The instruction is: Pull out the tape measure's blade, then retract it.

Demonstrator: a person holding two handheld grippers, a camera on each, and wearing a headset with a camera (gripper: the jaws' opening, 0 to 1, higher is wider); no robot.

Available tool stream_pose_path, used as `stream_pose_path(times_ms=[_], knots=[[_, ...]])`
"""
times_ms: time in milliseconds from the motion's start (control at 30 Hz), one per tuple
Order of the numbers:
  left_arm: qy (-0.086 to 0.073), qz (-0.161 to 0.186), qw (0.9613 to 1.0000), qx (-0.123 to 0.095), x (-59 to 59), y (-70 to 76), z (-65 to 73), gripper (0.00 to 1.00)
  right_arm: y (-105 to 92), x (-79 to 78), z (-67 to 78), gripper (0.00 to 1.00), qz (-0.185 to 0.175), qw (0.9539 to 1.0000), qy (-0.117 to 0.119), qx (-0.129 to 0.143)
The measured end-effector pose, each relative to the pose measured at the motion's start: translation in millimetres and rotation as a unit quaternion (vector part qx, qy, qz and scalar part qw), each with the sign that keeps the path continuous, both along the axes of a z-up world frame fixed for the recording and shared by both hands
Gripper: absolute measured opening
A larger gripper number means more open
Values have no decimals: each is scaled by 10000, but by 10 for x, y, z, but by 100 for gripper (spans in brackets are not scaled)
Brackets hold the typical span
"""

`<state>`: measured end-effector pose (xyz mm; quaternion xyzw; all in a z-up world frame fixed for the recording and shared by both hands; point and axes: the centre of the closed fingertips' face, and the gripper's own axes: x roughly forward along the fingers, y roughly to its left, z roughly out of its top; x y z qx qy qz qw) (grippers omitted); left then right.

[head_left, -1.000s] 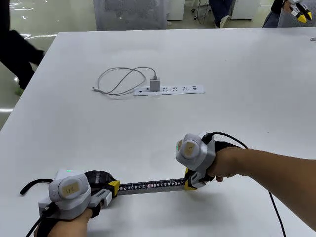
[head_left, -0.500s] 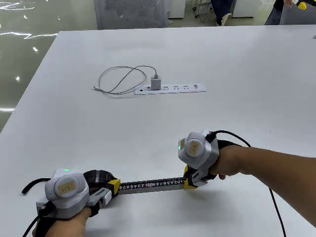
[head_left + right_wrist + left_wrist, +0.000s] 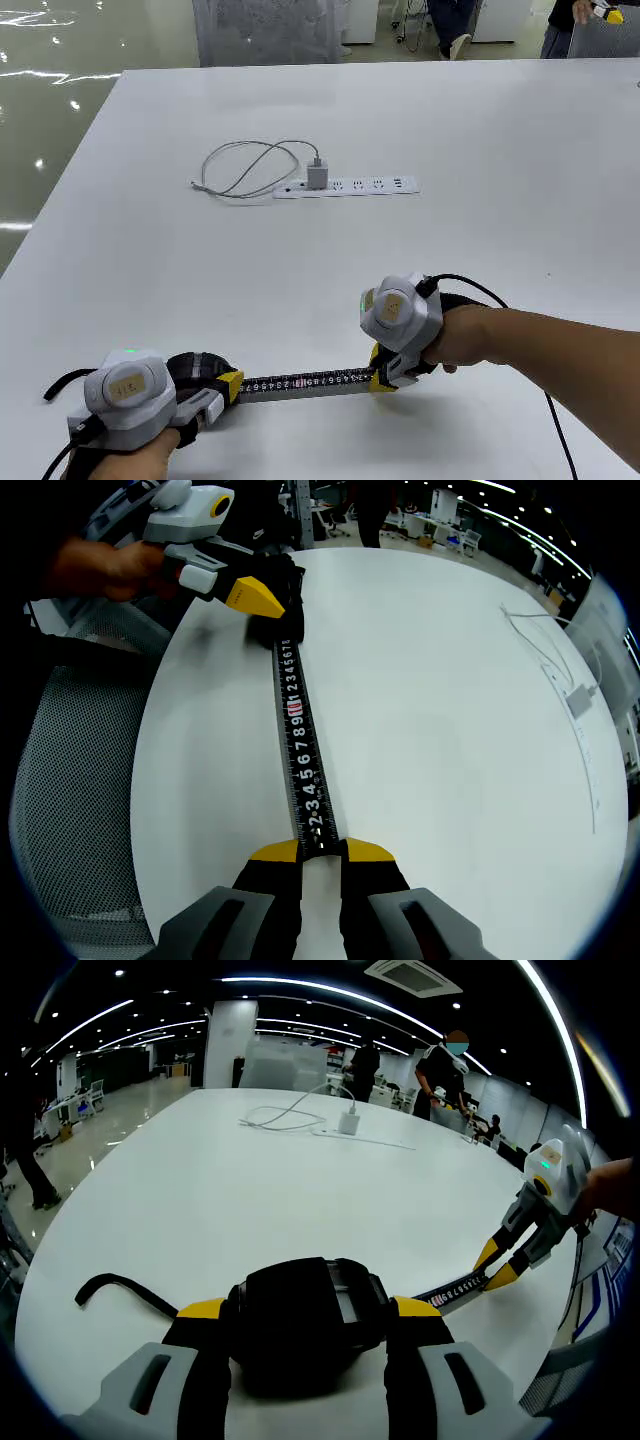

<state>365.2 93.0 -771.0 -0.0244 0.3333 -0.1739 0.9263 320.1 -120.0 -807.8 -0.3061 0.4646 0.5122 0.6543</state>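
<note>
Tape measure [image 3: 200, 365] sits at the near edge of the white bench [image 3: 480, 130], low in the head view. At its far left a black strap [image 3: 62, 380] curls on the bench. Next to that, the left gripper [image 3: 222, 385] holds the black body between its yellow-tipped jaws, closed against both sides. The blade [image 3: 305, 380] runs from the body flat along the bench to the right. The right gripper [image 3: 380, 380] has its yellow tips pinched narrow on the blade's end. A dark cord [image 3: 470, 285] loops from behind this gripper past the person's forearm.

Farther up the bench, well apart from the blade, lie a coiled grey cable [image 3: 245, 165], then a white charger [image 3: 317, 176] plugged into a white power strip [image 3: 360, 186]. A mesh chair [image 3: 70, 810] stands beside the bench edge in the right gripper view. A person [image 3: 455, 1070] stands beyond the far end in the left gripper view.

The blade carries black digits, 2 to 9, then a red mark, then more digits toward the body. No brand can be read.
</note>
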Motion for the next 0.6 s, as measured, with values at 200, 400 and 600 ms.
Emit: stream_pose_path(times_ms=[200,400,600], knots=[[-1,-36,10000,4,-3,-8,0,58,25,-10,0,10,153,9999,-62,0],[59,-50,10000,32,5,-10,-4,58,51,-10,-1,10,243,9997,-69,7],[68,-43,10000,27,0,-8,-7,58,76,-12,-2,10,249,9997,-45,-19]])
